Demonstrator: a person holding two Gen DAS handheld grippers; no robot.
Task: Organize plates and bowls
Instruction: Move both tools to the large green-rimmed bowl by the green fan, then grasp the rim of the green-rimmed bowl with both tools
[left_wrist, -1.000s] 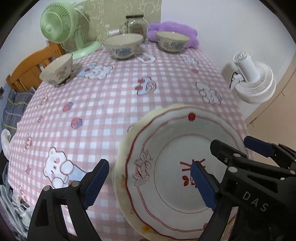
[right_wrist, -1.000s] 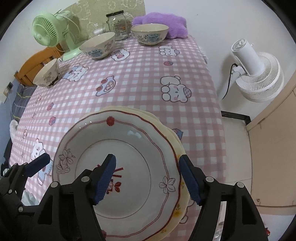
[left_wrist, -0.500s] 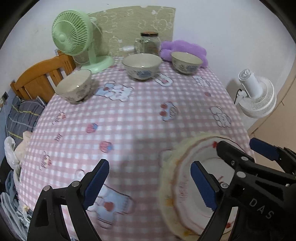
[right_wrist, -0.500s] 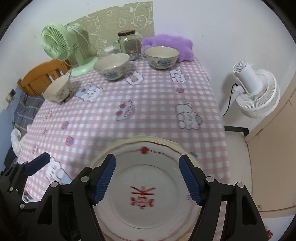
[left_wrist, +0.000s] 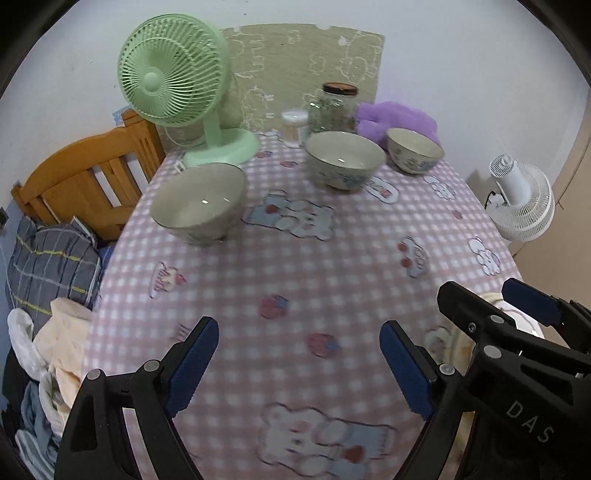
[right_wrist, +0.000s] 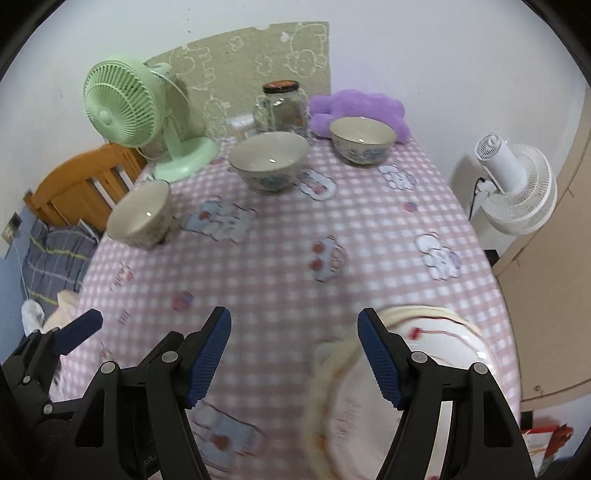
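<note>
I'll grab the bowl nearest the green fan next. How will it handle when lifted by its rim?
The bowl looks glazed, with a highlight inside, so probably hard, slippery and breakable. It leans toward the camera, so it may rock when nudged. Its deep, thick look suggests some weight.

Soft even indoor light; fisheye warp, dark corners, motion blur nearby.

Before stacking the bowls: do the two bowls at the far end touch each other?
Apart. The right wrist view shows tablecloth between the middle bowl and the bowl by the purple cushion.
</note>
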